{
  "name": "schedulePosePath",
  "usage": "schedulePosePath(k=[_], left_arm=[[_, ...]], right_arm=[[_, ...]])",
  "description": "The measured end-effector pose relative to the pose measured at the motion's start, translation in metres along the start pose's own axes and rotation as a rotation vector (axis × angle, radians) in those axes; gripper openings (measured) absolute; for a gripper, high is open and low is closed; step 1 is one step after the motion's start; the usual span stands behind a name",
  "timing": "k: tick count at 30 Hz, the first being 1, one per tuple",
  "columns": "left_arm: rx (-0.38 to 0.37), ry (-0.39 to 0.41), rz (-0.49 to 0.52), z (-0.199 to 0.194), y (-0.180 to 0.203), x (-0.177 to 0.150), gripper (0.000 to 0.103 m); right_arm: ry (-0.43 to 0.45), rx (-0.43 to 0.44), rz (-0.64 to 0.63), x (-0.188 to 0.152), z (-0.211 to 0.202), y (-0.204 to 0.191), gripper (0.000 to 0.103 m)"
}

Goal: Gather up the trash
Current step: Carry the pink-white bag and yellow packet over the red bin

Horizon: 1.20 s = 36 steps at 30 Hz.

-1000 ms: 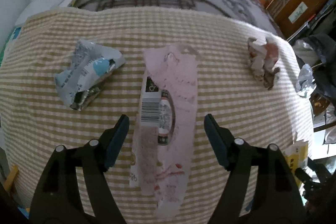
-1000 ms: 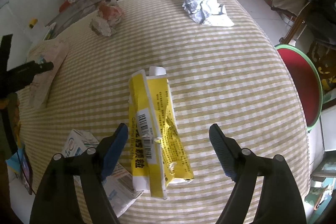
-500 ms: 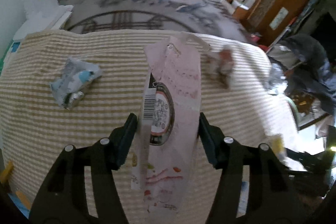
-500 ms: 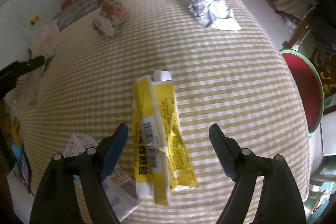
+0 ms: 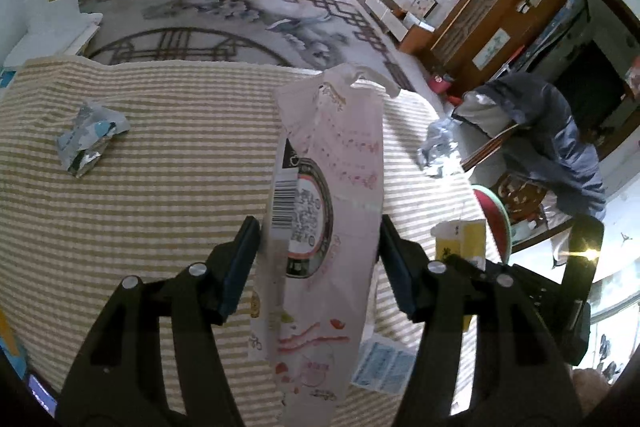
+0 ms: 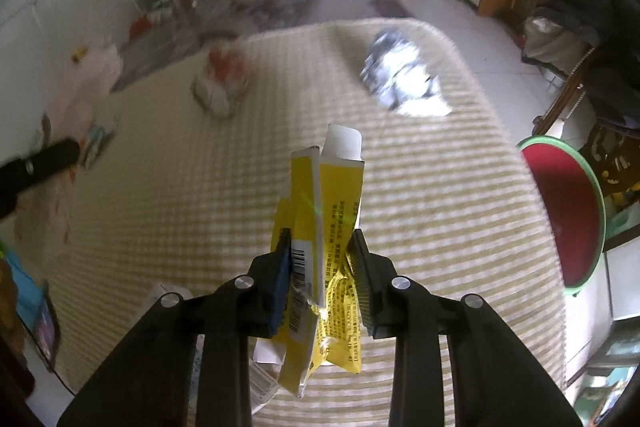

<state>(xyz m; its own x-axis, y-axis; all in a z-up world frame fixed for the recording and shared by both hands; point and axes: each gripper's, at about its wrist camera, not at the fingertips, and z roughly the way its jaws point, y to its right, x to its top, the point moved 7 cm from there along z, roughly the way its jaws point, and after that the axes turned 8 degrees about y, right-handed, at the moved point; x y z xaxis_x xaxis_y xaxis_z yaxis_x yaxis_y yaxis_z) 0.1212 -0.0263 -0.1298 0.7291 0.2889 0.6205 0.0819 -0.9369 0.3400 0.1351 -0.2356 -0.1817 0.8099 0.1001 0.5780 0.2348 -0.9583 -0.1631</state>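
Note:
My left gripper (image 5: 318,263) is shut on a long pink wrapper (image 5: 326,195) with a barcode, held off the striped tablecloth (image 5: 160,195). My right gripper (image 6: 320,275) is shut on a crushed yellow carton (image 6: 320,223), squeezed narrow between the pads and lifted off the cloth. In the left wrist view that yellow carton (image 5: 460,239) and the other gripper show at lower right. A crumpled blue-white wrapper (image 5: 90,139) lies at the left. A reddish crumpled wad (image 6: 220,83) and a silver crumpled wrapper (image 6: 400,83) lie farther back on the cloth.
A red bin with a green rim (image 6: 564,211) stands beside the table's right edge. A flat white-blue carton (image 5: 384,363) lies near the front edge. A chair draped with dark clothes (image 5: 560,143) stands to the right. A patterned floor panel (image 5: 208,27) lies beyond the table.
The left gripper closed on the pink wrapper and lifted it off the cloth, swinging right. The right gripper snapped shut on the yellow carton and raised it slightly.

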Motion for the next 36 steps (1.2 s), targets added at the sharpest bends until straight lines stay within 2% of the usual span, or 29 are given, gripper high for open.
schedulePosePath(k=[5,18,29,36], left_arm=[[-0.006,0.016,-0.001,0.0,0.019,0.004,0.057],[-0.021,0.049,0.014,0.016,0.086,0.014,0.057],[-0.027,0.033,0.051,0.04,0.144,0.015,0.057],[-0.058,0.014,0.106,0.059,0.191,0.015,0.057]], right_arm=[[0.036,0.021,0.051,0.015,-0.015,0.022,0.028],[0.085,0.034,0.064,0.044,-0.036,0.078,0.028],[0.094,0.033,0.121,0.052,-0.041,0.14,0.028],[0.109,0.008,0.181,0.051,-0.051,0.186,0.028]])
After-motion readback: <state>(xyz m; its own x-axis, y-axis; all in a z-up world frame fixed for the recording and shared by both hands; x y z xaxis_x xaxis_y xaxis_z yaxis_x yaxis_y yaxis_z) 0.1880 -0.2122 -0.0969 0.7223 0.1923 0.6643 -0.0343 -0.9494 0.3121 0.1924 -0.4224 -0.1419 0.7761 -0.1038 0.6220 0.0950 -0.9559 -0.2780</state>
